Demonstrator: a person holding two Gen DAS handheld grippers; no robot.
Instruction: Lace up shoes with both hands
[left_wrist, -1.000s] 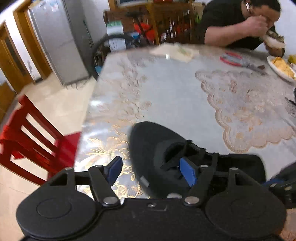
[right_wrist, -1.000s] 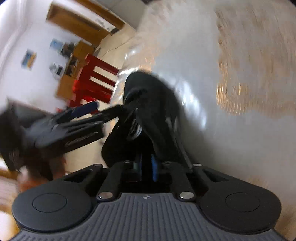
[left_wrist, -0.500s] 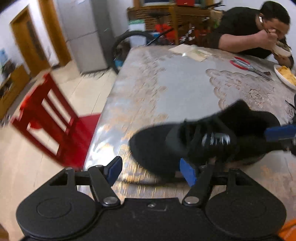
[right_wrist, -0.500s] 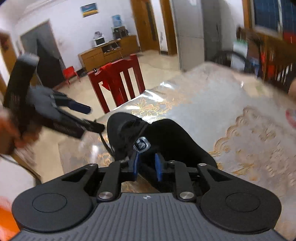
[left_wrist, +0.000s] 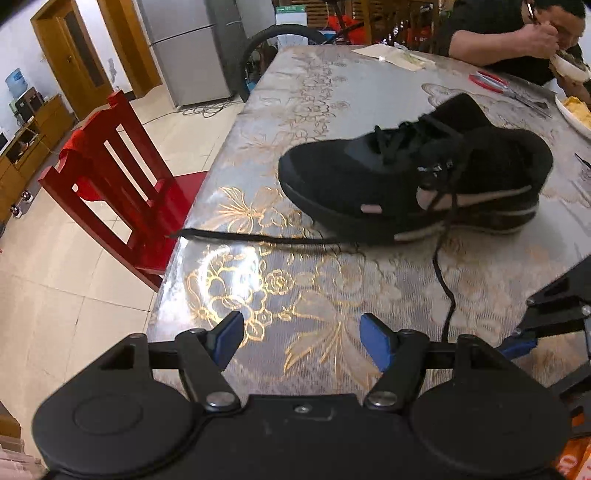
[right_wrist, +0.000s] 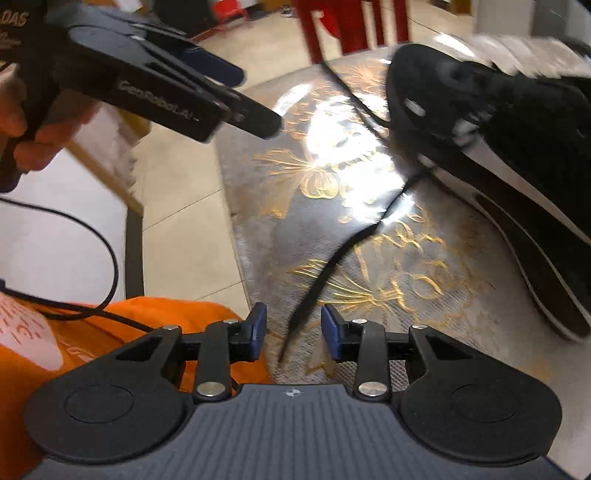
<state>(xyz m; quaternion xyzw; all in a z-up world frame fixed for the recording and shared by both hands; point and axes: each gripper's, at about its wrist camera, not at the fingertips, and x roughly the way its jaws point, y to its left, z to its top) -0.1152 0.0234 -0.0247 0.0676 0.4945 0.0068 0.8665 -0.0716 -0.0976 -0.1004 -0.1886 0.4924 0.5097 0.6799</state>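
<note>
Opening right claw (right_wrist: 293, 332), lace end (right_wrist: 317, 291) loose between pads; left claw (left_wrist: 301, 341) wide, empty; shoe (left_wrist: 410, 173) at 1 o'clock on surface (left_wrist: 332, 280).

I see a glossy, smooth plastic-looking cover with gold flower print on the desk (left_wrist: 332, 110). The shoe (left_wrist: 413, 173) is matt black cloth, its lace (left_wrist: 441, 273) flat woven cloth. At left, the chair (left_wrist: 118, 177) looks like shiny red-painted wood; the floor (left_wrist: 66, 302) is smooth tile.
</note>
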